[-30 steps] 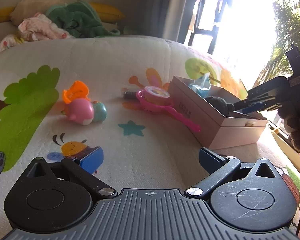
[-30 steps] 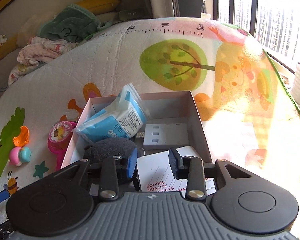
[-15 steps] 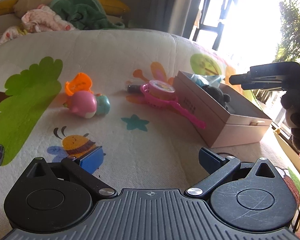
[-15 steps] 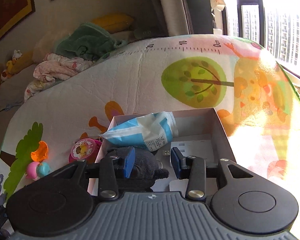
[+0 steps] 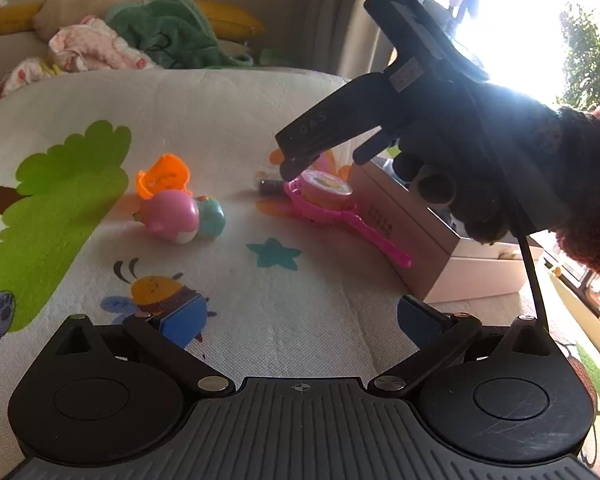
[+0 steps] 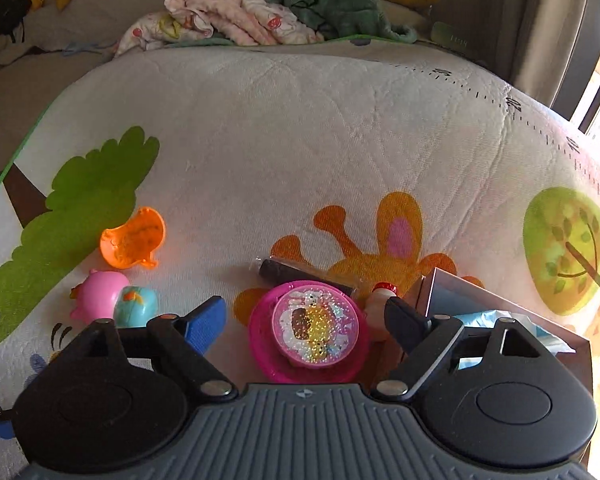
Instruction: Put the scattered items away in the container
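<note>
Box (image 6: pixel 504 304): a blue-white packet (image 6: pixel 512 320) is seen inside.
Right gripper (image 6: pixel 306 320): jaws opening, nothing gripped, pink toy (image 6: pixel 312 328) left of box.
Left gripper (image 5: pixel 300 320): jaws apart, empty.

Pink glitter toy (image 6: pixel 315 322) beside open box (image 6: pixel 500 300)

The left gripper (image 5: pixel 300 320) points shallowly downward, its blue-padded fingers (image 5: pixel 182 318) spread wide with nothing between them. The right gripper (image 6: pixel 306 320) tilts more steeply down; its jaws are opening, the pads apart and pressing on nothing. In the left wrist view the right gripper (image 5: pixel 296 162) reaches in from the right, held in a dark-gloved hand (image 5: pixel 460 184) with a reddish knit sleeve (image 5: pixel 592 208) behind it.
</note>
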Demonstrator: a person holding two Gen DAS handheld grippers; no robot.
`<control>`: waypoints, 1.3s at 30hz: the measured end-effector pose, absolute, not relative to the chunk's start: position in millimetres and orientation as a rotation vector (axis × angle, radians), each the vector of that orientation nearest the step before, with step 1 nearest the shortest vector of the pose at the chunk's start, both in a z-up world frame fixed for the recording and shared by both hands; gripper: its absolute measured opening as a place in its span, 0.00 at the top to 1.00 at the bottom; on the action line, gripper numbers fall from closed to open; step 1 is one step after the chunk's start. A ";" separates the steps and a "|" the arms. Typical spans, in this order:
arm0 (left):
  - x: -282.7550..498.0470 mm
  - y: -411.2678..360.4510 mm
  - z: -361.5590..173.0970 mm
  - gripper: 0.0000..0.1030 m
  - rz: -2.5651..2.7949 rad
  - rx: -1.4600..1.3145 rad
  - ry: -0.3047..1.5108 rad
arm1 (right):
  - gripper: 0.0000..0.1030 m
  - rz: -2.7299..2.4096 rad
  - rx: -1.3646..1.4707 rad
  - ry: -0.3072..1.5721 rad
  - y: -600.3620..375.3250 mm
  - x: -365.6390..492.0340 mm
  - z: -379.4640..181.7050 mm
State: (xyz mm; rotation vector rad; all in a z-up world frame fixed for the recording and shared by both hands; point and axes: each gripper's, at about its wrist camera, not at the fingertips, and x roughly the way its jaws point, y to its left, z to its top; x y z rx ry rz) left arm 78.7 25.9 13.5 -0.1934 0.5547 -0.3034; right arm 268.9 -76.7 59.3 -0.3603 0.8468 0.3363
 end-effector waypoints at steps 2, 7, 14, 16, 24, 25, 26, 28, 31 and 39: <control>78.4 27.4 13.7 0.00 -0.304 -0.203 0.554 | 0.13 0.324 -0.381 0.889 -70.5 284.8 49.3; 77.0 28.4 14.4 0.00 -0.309 -0.212 0.543 | 0.17 0.298 -0.416 0.969 -61.1 305.3 30.9; 69.9 26.5 16.9 0.00 -0.395 -0.203 0.502 | 0.24 0.391 -0.368 0.996 -69.0 264.6 42.0; 67.9 24.0 17.0 0.00 -0.421 -0.193 0.499 | 0.24 0.447 -0.350 0.990 -73.9 239.2 52.7; 45.5 0.3 17.2 0.00 -0.586 -0.053 0.475 | 0.18 0.560 -0.148 0.970 -134.3 150.4 86.6; 44.0 -2.8 17.0 0.00 -0.579 -0.033 0.475 | 0.17 0.544 -0.150 0.925 -143.6 142.6 89.6; 43.4 -5.1 16.7 0.00 -0.569 -0.020 0.479 | 0.17 0.523 -0.164 0.871 -151.7 134.2 92.4; 44.4 -8.2 16.1 0.00 -0.549 -0.006 0.497 | 0.17 0.483 -0.188 0.787 -166.5 120.1 95.2; 45.7 -10.9 15.4 0.00 -0.519 0.014 0.529 | 0.17 0.458 -0.179 0.740 -184.8 103.3 90.9; 31.8 -23.3 13.3 0.00 -0.504 0.109 0.595 | 0.21 0.447 -0.142 0.725 -199.6 87.5 47.7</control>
